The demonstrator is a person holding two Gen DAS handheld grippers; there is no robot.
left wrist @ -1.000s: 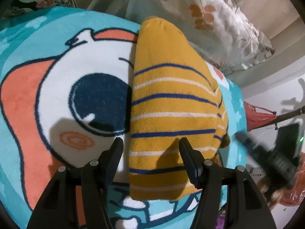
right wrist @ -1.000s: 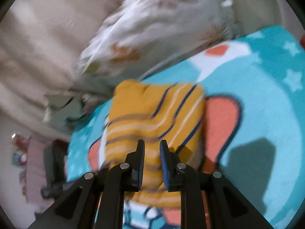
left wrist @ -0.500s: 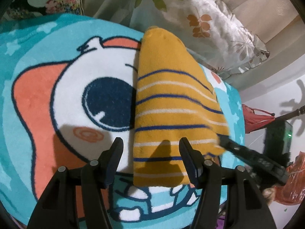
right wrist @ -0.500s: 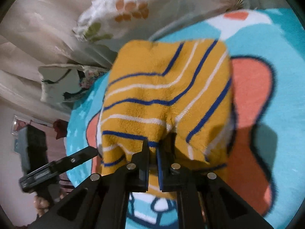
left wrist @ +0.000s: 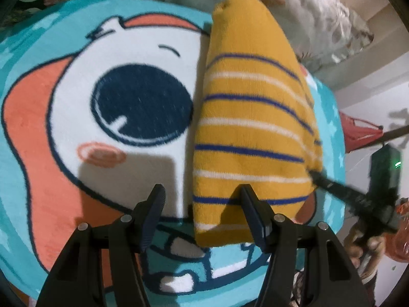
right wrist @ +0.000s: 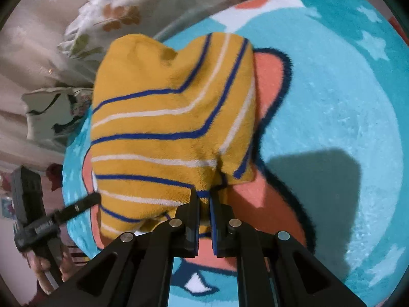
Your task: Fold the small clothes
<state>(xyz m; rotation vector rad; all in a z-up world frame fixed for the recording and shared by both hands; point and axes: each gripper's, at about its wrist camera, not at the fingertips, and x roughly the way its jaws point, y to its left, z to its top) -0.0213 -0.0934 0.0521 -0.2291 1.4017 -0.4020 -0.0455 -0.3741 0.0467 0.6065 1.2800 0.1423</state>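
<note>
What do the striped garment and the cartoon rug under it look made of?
Yellow striped garment: looks like soft fleece or brushed knit, matte, with a fuzzy nap and thick rounded folds. Cartoon rug: short plush pile, probably synthetic, slightly sheeny, with visible tufted fibres. The exact fibre cannot be told.

One folded mustard-yellow fleece garment with blue and white stripes [left wrist: 250, 133] lies on one round teal cartoon-print rug [left wrist: 76, 133]. Two black two-finger grippers [left wrist: 202, 199] [right wrist: 203, 197] show. Behind sit perhaps two leaf-print white pillows [right wrist: 107, 20], blurred.
</note>
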